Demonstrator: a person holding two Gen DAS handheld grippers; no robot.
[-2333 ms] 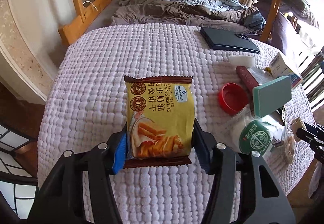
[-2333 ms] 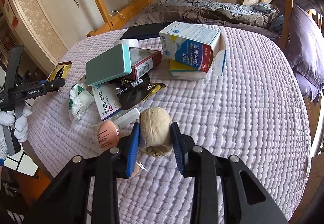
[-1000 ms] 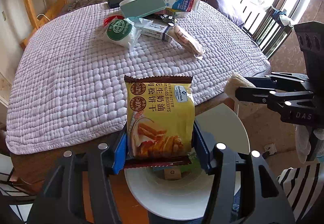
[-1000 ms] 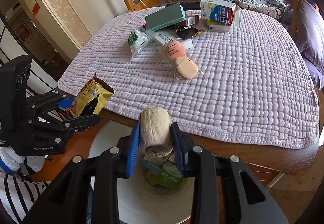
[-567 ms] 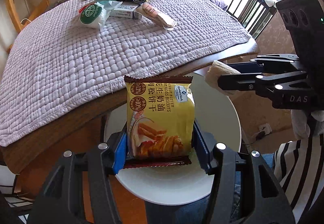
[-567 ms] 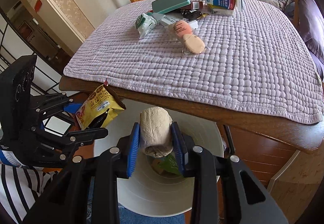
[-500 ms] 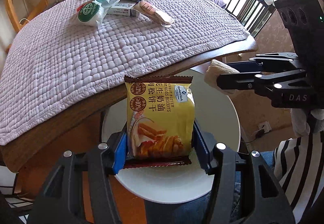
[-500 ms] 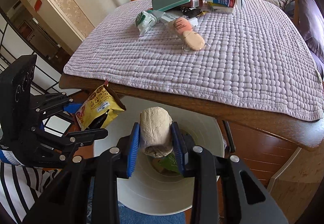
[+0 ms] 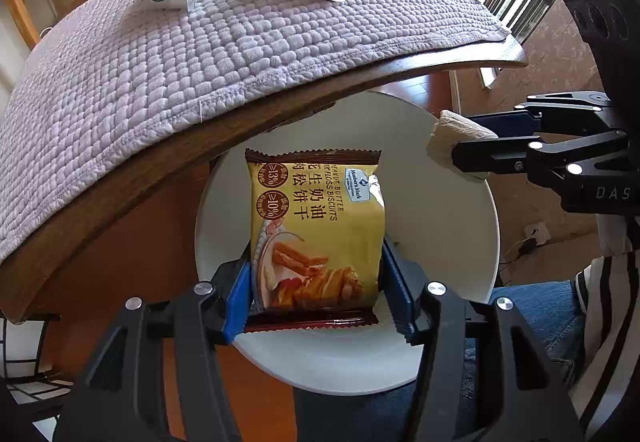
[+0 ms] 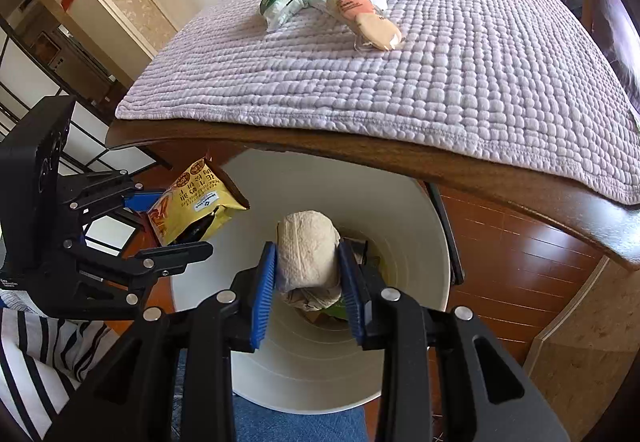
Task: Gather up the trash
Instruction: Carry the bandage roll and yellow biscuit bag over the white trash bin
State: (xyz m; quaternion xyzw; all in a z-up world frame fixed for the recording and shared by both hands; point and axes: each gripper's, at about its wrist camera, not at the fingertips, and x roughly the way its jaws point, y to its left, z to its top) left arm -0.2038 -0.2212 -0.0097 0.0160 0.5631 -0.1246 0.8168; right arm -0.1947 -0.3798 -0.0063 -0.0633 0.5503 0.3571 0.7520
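Both grippers hang over the white bin (image 10: pixel 400 210): the left gripper (image 9: pixel 316 294) clamps a biscuit packet (image 9: pixel 316 226), the right gripper (image 10: pixel 308 274) clamps a paper wad (image 10: pixel 308 254).

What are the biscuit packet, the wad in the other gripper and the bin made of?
Biscuit packet: glossy printed plastic film, judging by its sheen and crimped ends. Wad: crumpled beige tissue or paper, matte and creased. Bin: smooth white plastic, probably.

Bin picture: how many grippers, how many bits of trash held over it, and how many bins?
Grippers: 2, left gripper and right gripper
Held trash: 2, biscuit packet and paper wad
Bins: 1, white bin
Total: 5
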